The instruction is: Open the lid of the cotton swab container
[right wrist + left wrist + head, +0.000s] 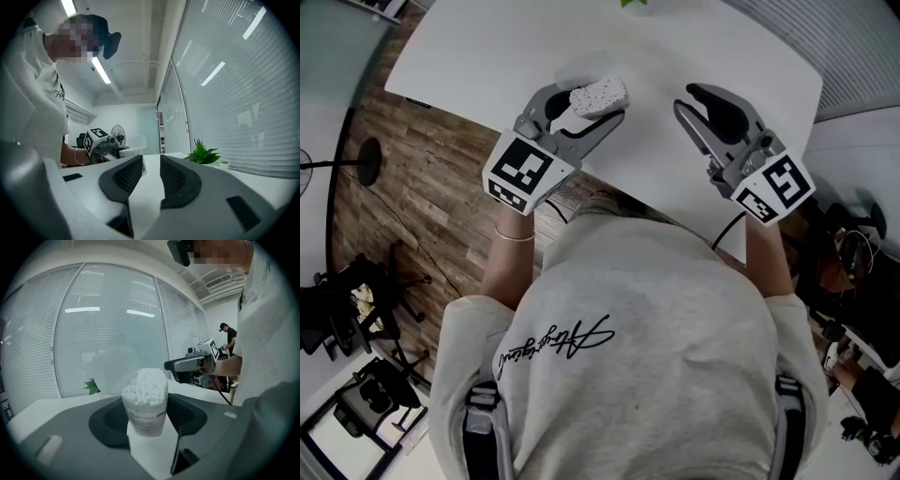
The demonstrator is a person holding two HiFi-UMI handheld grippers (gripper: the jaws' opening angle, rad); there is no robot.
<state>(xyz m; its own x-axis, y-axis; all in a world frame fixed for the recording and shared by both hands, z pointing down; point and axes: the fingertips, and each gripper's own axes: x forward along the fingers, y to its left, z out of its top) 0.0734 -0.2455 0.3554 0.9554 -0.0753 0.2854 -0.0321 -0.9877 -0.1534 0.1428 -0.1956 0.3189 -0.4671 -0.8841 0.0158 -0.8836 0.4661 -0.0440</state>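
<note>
My left gripper [586,109] is shut on the cotton swab container [602,93], a clear tub packed with white swab tips, held over the near edge of the white table [487,56]. In the left gripper view the container [145,404] stands upright between the jaws, its top uncovered. A faint translucent lid [112,364] hangs tipped back behind it, and in the head view that lid [579,67] is just beyond the tub. My right gripper [701,101] hovers to the right, apart from the container. Its jaws [151,171] stand a little apart, with nothing between them.
A small green potted plant [202,153] sits at the table's far side by the blinds. Wood floor [422,187] lies left of the table edge, with a fan base and chairs there. Another person [230,336] stands in the background.
</note>
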